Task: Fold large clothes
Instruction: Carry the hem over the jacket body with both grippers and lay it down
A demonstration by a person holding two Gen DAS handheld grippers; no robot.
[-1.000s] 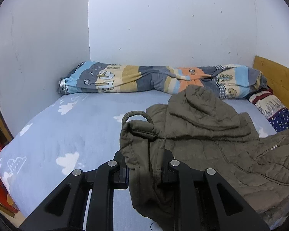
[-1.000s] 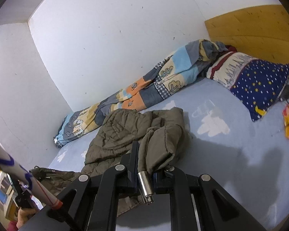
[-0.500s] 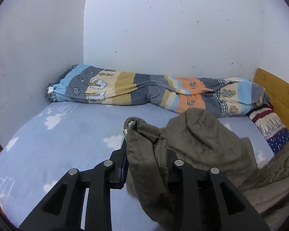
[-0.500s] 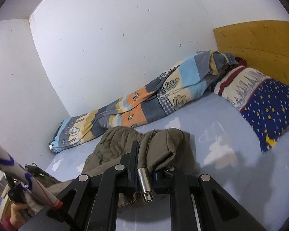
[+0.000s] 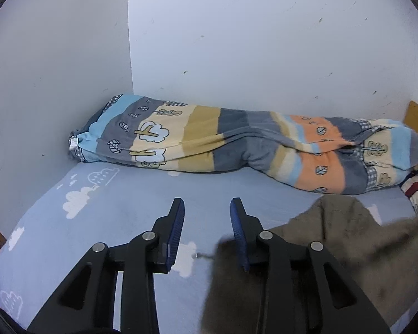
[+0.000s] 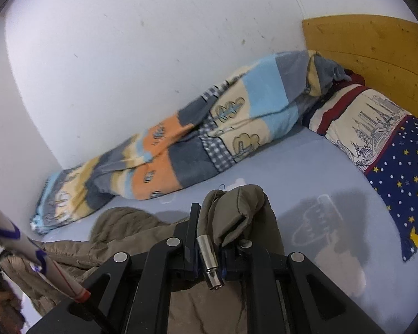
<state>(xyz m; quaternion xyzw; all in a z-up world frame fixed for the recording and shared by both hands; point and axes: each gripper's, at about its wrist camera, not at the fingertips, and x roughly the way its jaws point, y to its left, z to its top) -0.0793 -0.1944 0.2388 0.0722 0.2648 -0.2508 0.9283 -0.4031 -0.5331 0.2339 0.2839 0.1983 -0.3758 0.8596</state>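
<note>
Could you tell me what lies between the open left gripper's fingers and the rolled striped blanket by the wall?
Only bare cloud-print sheet lies between the left gripper and blanket, per the left wrist view.

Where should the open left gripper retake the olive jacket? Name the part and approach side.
Judging by its pose, take the jacket's nearest bunched edge, right beside the left gripper. Come in from its left: bare sheet lies there, and the right gripper holds the other end.

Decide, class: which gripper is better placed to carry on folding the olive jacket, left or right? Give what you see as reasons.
Probably the right gripper: it is shut on a bunched edge of the olive jacket. The left gripper is open, nothing between its fingers, the jacket blurred beside it over the blue sheet.
</note>
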